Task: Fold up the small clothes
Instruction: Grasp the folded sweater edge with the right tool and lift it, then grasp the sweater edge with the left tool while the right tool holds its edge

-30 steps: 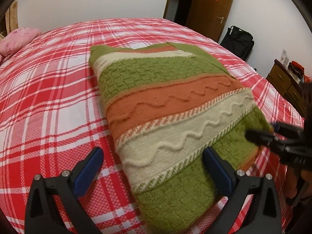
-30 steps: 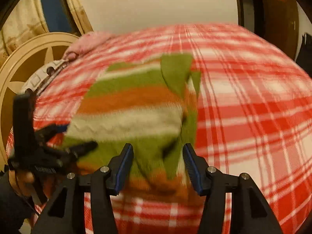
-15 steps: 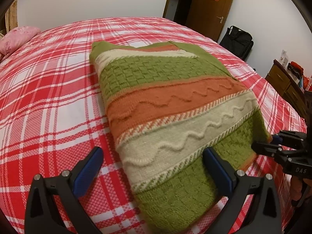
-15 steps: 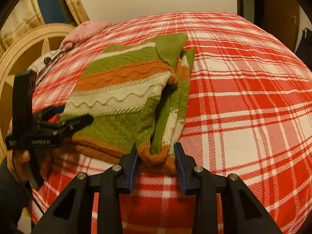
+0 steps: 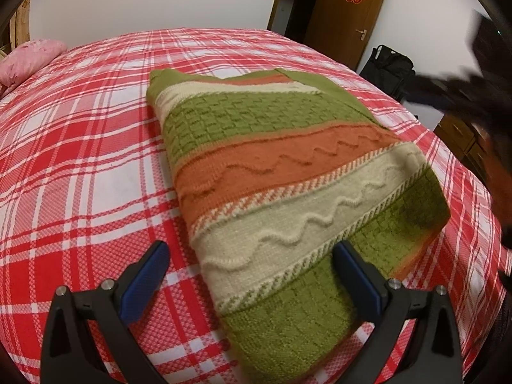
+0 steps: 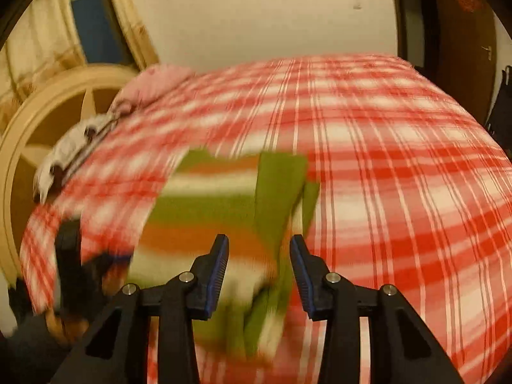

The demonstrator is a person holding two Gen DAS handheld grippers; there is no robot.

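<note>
A folded knit sweater (image 5: 281,172) striped green, orange and cream lies on the red plaid bed (image 5: 80,166). My left gripper (image 5: 252,275) is open, its fingers spread either side of the sweater's near left corner, holding nothing. My right gripper (image 6: 259,272) is open and empty above the sweater (image 6: 220,211), which is motion-blurred in the right wrist view; a green sleeve lies folded over its right side. The right gripper shows as a dark blur in the left wrist view (image 5: 448,92), raised at the upper right. The left gripper shows blurred in the right wrist view (image 6: 73,256).
A pink pillow (image 5: 28,60) lies at the bed's far left corner. A cream headboard (image 6: 41,121) is at the left. A brown door (image 5: 345,9), a black bag (image 5: 390,67) and a wooden dresser (image 5: 460,134) stand beyond the bed's right side.
My right gripper has let go of the sweater's near hem, opened wider and risen up and away from the bed. The left gripper has stayed open in place.
</note>
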